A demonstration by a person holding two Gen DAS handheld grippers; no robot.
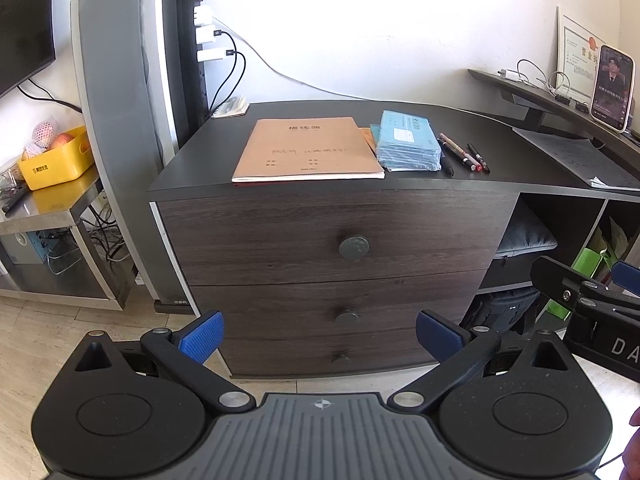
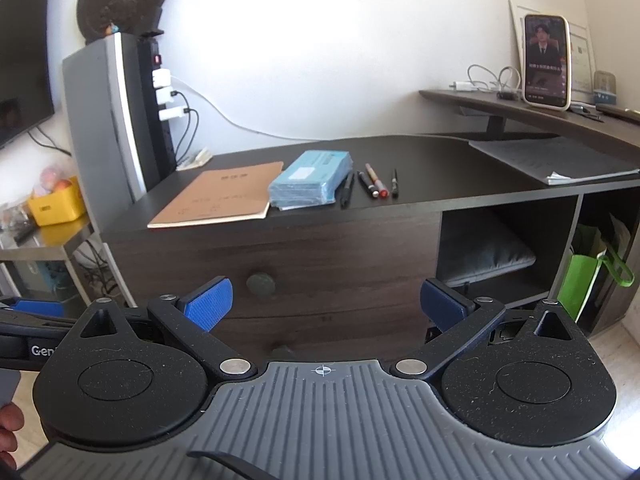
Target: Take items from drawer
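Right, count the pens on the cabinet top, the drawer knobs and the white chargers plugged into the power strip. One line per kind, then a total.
Pens: 4
Drawer knobs: 3
White chargers: 3
Total: 10

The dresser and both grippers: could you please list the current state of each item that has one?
Top drawer: closed.
Middle drawer: closed.
Bottom drawer: closed.
Left gripper: open, empty.
Right gripper: open, empty.
Brown notebook: shut, flat on top.
Phone: screen on, propped upright.
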